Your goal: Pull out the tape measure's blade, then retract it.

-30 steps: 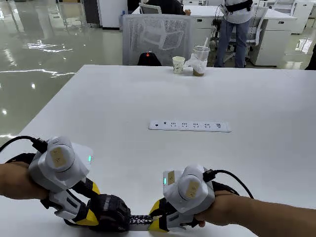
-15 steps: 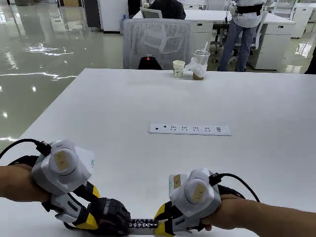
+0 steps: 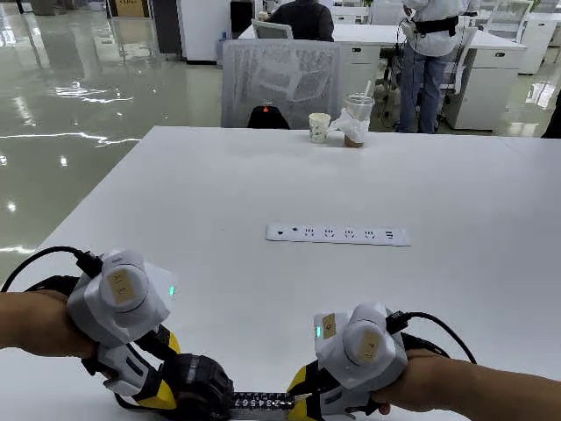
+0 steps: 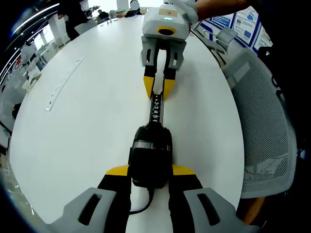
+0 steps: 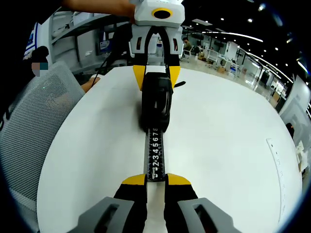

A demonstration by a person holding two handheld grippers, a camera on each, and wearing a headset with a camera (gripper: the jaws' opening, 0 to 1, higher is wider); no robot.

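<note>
The left gripper (image 4: 150, 172) is clamping the case (image 4: 151, 153), and the right gripper (image 5: 155, 178) is pinching the blade (image 5: 155, 150) tip, low over the table's (image 3: 263, 184) near edge. A short stretch is showing (the pull seemingly barely begun); further extension and retraction are remaining.

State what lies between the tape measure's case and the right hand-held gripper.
The numbered blade spans from case to right hand-held gripper, clearest in the right gripper view.

tape measure case (image 4: 151, 158): black matt plastic | blade (image 5: 155, 158): smooth printed metal | table (image 3: 263, 175): white, smooth, matt | floor (image 3: 79, 114): glossy
</note>
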